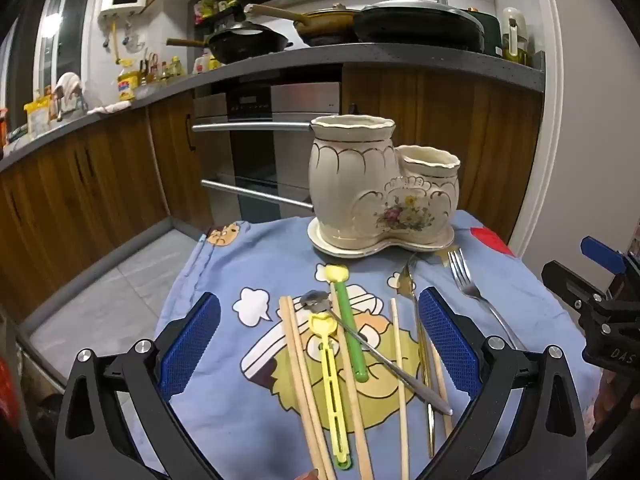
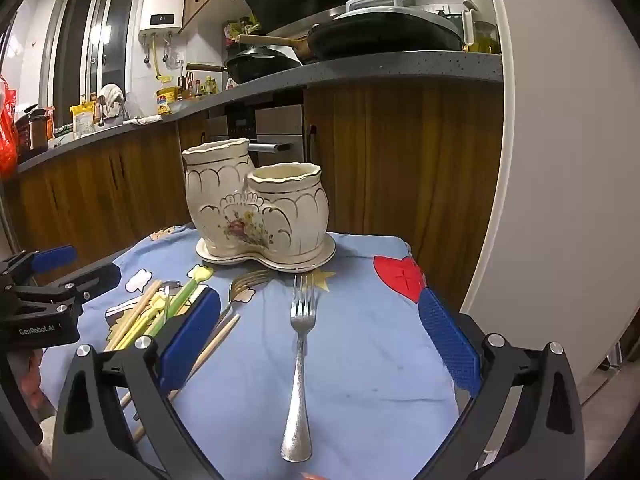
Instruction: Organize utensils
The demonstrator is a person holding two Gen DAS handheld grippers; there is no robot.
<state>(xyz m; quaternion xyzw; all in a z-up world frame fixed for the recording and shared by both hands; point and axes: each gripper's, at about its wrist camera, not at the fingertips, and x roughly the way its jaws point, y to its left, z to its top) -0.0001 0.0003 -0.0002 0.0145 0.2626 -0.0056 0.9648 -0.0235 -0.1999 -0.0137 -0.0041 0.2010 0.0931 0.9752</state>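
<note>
A cream ceramic double-pot utensil holder (image 1: 376,188) stands empty at the table's far side; it also shows in the right wrist view (image 2: 260,208). My left gripper (image 1: 320,332) is open over a pile of wooden chopsticks (image 1: 300,368), a green stick (image 1: 350,328), a yellow stick (image 1: 330,376), a small spoon (image 1: 360,340) and a gold fork (image 1: 416,320). My right gripper (image 2: 320,332) is open around a silver fork (image 2: 300,360) lying flat, tines toward the holder. The silver fork also lies at the right in the left wrist view (image 1: 472,292).
The table wears a blue cartoon cloth (image 2: 360,360). Behind it run wooden kitchen cabinets (image 1: 100,192), an oven (image 1: 264,152) and a counter with pans (image 1: 416,24). A white wall (image 2: 560,160) stands at the right.
</note>
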